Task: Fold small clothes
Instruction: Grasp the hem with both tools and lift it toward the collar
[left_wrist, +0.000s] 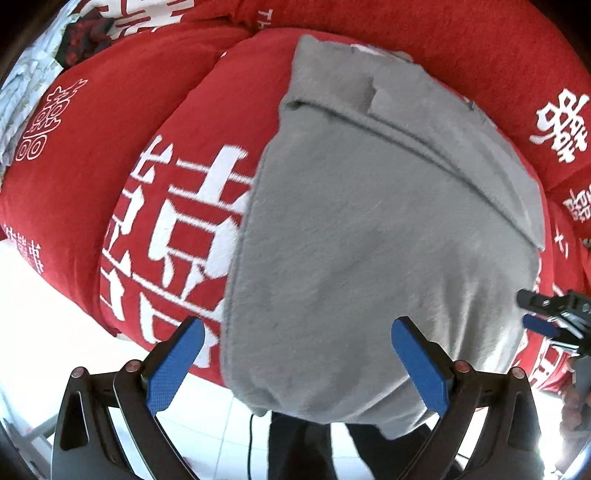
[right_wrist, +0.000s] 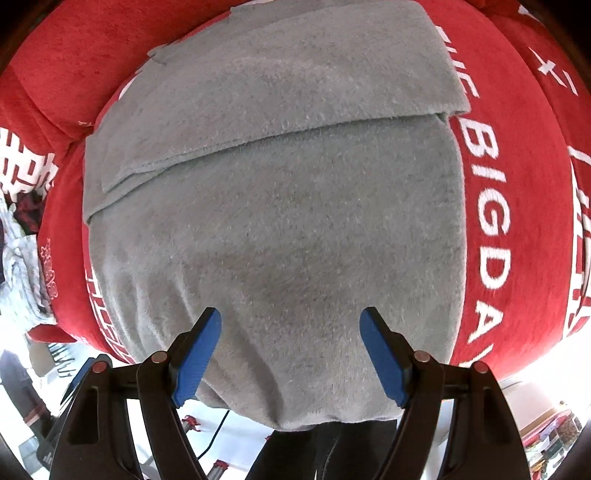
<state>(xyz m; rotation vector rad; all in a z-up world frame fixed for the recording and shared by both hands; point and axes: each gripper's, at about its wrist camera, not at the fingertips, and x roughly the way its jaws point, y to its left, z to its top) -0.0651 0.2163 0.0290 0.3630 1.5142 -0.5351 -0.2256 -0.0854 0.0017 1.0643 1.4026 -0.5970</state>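
Hanging off red blanket, grey garment hem hidden.

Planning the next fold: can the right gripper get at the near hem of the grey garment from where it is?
Probably yes. The right gripper is open with the grey garment draping right between its fingers, nothing in the way.
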